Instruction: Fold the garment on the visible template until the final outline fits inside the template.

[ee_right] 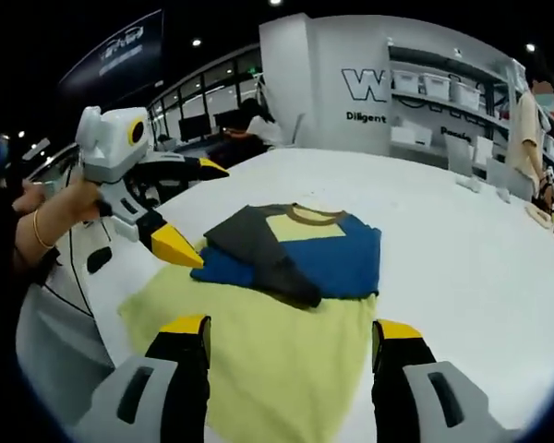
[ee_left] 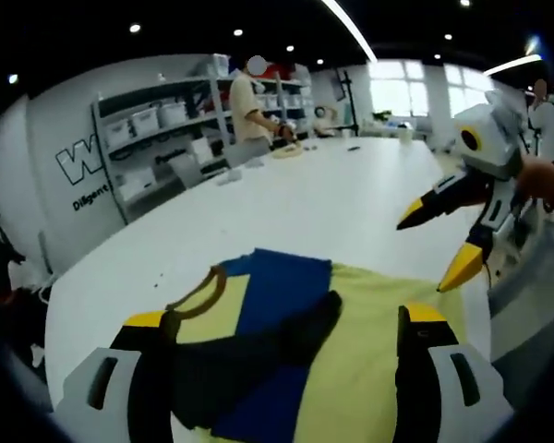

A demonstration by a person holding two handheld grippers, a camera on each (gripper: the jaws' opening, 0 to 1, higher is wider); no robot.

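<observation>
Left gripper view: left hand-held gripper [ee_left: 291,332] spread wide, holding nothing, both yellow-tipped jaws rising from the bottom edge over the garment [ee_left: 286,314]. Garment lying partly folded on the white surface [ee_left: 286,198], yellow, blue and dark grey panels stacked, brown collar toward the left, one dark sleeve laid across the blue. Template not distinguishable here. Right hand-held gripper [ee_left: 434,245] coming in from the right, held by a hand [ee_left: 545,180], jaws apart and empty, tips above the garment's right edge. Behind: a person [ee_left: 249,106] standing at the far end of the surface, shelves [ee_left: 157,129] with bins along a white wall.

Right gripper view: right hand-held gripper [ee_right: 291,337] wide open and empty, jaws over the near yellow part of the garment [ee_right: 286,277]. Folded upper part, blue and grey with the collar on top, lying farther out on the surface [ee_right: 443,240]. Left hand-held gripper [ee_right: 194,212] entering from the left in a hand [ee_right: 60,212] with a bracelet, jaws apart, lower yellow tip just at the garment's left edge. Shelves [ee_right: 443,92] and a person [ee_right: 531,129] at far right.
</observation>
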